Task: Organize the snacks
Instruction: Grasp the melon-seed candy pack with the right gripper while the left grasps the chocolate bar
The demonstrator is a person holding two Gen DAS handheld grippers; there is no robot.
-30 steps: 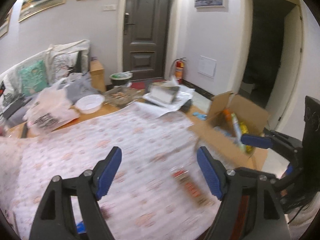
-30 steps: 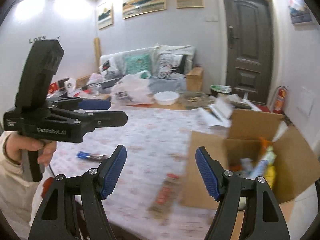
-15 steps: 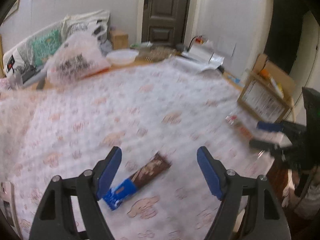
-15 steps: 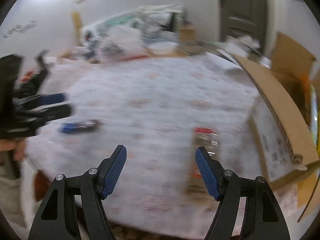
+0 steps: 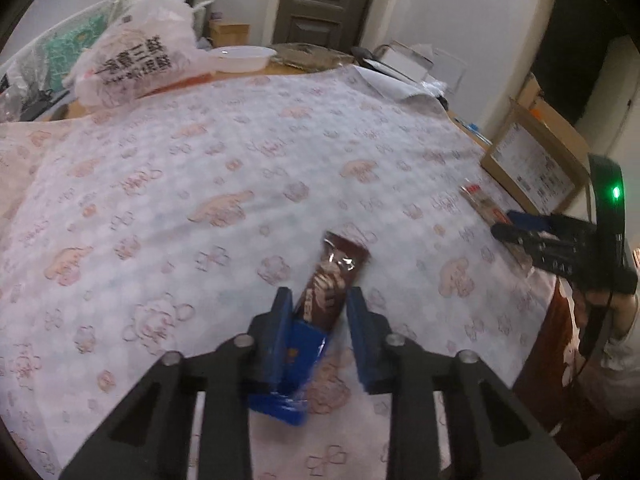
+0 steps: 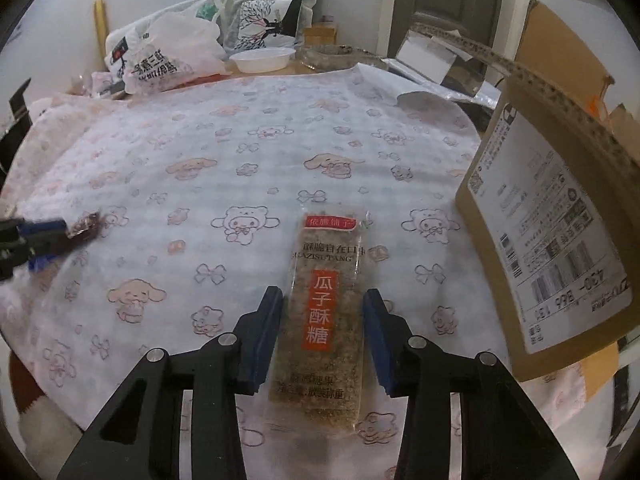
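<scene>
Near the surface's [image 6: 280,152] front edge, the right gripper [image 6: 323,336] was clenched across the seed brittle bar [image 6: 326,312], a flat, stiff, likely crumbly slab best taken mid-length, its long axis running away toward the far edge. The left gripper's [image 5: 318,332] fingers were closing around the light, slippery chocolate bar [image 5: 328,292], which pointed away too. The cardboard box [image 6: 552,216] stood at the right edge.

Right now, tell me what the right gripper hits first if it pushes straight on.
The snack pack already between the right gripper's pads, then likely the tablecloth under it, since it points steeply down. The box sits off to the side.
</scene>
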